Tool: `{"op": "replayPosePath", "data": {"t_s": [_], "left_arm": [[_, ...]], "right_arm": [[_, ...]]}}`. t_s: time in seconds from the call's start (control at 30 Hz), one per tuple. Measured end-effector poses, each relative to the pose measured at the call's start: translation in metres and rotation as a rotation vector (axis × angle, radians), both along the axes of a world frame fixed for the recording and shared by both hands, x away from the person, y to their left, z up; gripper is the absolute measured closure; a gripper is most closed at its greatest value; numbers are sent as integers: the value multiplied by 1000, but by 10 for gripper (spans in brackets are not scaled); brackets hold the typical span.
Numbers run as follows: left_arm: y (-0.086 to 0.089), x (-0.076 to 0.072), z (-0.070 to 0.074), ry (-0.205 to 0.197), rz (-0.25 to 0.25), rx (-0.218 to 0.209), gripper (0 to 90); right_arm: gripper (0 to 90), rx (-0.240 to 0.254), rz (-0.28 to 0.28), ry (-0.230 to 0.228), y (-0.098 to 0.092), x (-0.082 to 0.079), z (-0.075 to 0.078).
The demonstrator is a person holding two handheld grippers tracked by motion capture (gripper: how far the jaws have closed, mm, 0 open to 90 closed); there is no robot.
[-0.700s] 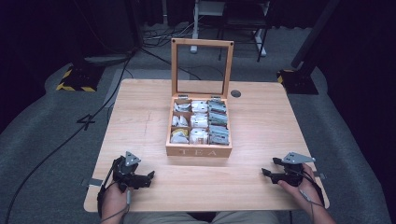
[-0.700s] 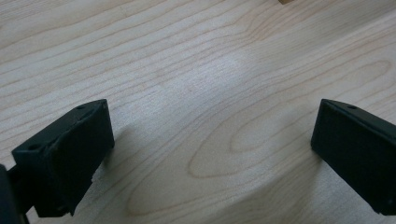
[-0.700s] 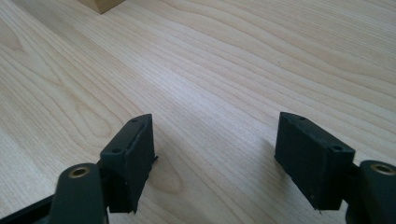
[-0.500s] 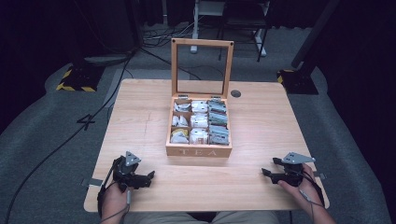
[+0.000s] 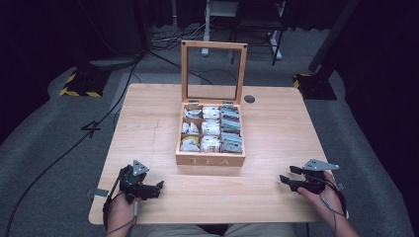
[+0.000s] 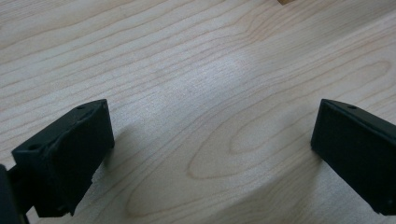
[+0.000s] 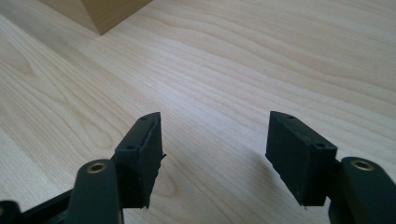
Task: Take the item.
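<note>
High view: a tea box (image 5: 210,159) is seen mid-desk (image 5: 148,113), lid upright, bags in compartments. It lies ahead of and between the left tongs (image 5: 154,189) and right tongs (image 5: 286,181), both rested near the front edge, probably in a ready pose.

Left gripper view: jaws are held wide over bare wood.

Right gripper view: jaws are spread, nothing held; the box corner (image 7: 100,13) is noted ahead-left.

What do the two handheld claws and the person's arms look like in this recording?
Both claws, left claw and right claw, are black with two blocky jaws showing small screw holes, and each carries a grey three-cornered plate on top. Thin cables trail along both forearms, which show no sleeves.
</note>
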State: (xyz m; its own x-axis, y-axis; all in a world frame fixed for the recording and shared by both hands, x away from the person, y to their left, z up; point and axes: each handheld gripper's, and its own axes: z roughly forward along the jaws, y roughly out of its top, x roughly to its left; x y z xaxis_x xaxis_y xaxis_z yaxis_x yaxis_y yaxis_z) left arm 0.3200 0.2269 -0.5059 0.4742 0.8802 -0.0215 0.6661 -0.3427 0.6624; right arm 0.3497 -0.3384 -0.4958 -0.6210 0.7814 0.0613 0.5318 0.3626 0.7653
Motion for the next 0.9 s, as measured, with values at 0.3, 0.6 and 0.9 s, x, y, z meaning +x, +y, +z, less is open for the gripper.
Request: {"op": "replayPosePath", "data": {"t_s": [0.3,0.6,0.9], "left_arm": [[3,1,0,-4,-18,-3,1],[4,-1,0,-3,4,0,1],[5,-5,0,0,38,-3,1]], "right_arm": [[390,63,26,3,6,15,28],[409,67,99,-6,33,41,57],[432,88,140,-9,53,60,78]]}}
